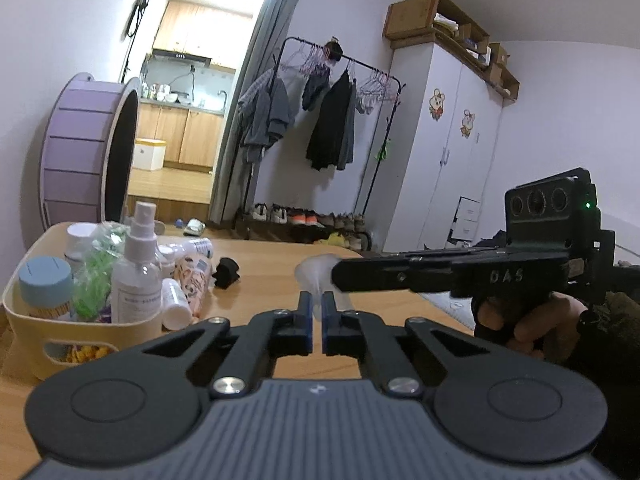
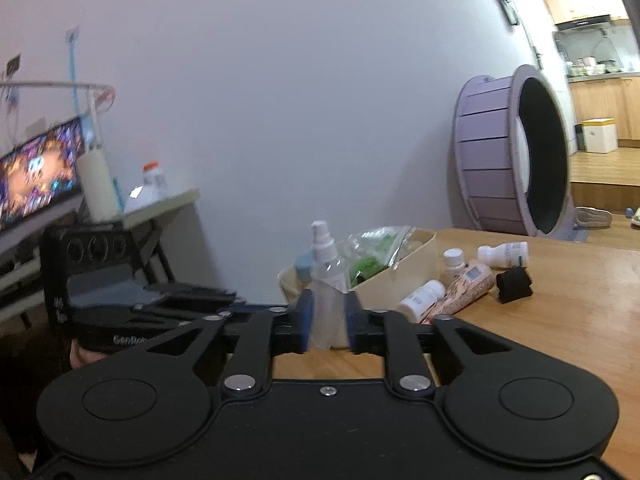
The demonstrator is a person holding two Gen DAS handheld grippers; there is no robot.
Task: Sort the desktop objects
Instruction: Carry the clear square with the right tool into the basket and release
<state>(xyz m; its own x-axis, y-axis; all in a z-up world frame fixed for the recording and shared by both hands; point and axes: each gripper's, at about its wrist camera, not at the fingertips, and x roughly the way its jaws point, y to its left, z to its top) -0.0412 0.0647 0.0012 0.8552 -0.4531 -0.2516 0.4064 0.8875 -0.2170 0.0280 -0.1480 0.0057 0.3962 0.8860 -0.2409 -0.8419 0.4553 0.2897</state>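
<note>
Translucent plastic cap (image 1: 316, 276) sits pinched in my left gripper (image 1: 317, 312), jaws nearly shut on it; my right gripper (image 2: 329, 322), part-open, brackets it without pressing. Cream basket (image 1: 24, 320) lies left.

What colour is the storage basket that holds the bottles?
Cream, or pale yellow: the basket shows best in the left wrist view.

Right hand-held gripper (image 2: 328, 322) with blue pads flanking a translucent item (image 2: 326, 328), cream basket (image 2: 416, 264) holding a spray bottle (image 2: 325, 254) and green bag (image 2: 370, 258), white bottles (image 2: 422, 298) and black clip (image 2: 514, 285) on the wooden surface (image 2: 560, 320), left hand-held gripper (image 2: 192, 300) at left.
</note>
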